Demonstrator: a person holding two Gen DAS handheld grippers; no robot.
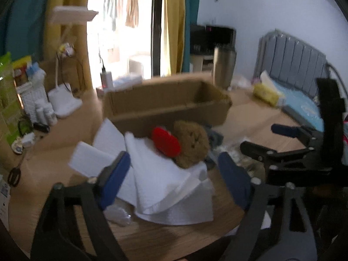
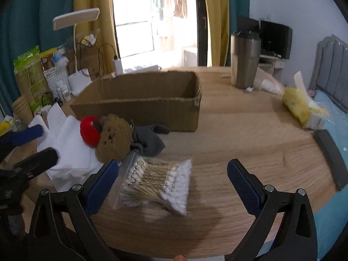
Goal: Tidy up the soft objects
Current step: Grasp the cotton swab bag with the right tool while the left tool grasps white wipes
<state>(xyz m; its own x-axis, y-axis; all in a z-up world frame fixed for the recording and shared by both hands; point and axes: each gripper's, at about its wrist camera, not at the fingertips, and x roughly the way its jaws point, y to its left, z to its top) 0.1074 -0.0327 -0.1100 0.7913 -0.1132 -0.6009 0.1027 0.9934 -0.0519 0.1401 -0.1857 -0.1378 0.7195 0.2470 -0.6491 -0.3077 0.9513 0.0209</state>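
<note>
A brown plush toy [image 1: 191, 143] with a red part [image 1: 166, 141] lies on folded white cloths [image 1: 161, 182] in front of an empty cardboard box [image 1: 165, 102]. My left gripper [image 1: 174, 174] is open and empty, just short of the cloths. In the right wrist view the plush [image 2: 114, 138], a dark grey sock [image 2: 150, 140] and a bag of cotton swabs [image 2: 156, 184] lie before the box [image 2: 139, 100]. My right gripper [image 2: 171, 180] is open and empty, straddling the swab bag. It also shows in the left wrist view [image 1: 258, 139].
A steel tumbler [image 2: 244, 61], a yellow tissue pack [image 2: 302, 106], a white desk lamp [image 2: 76, 19], bottles and packets [image 2: 30, 74] stand around the wooden table [image 2: 250, 134]. Scissors [image 1: 15, 174] lie at the left edge. A bed [image 1: 304, 106] is to the right.
</note>
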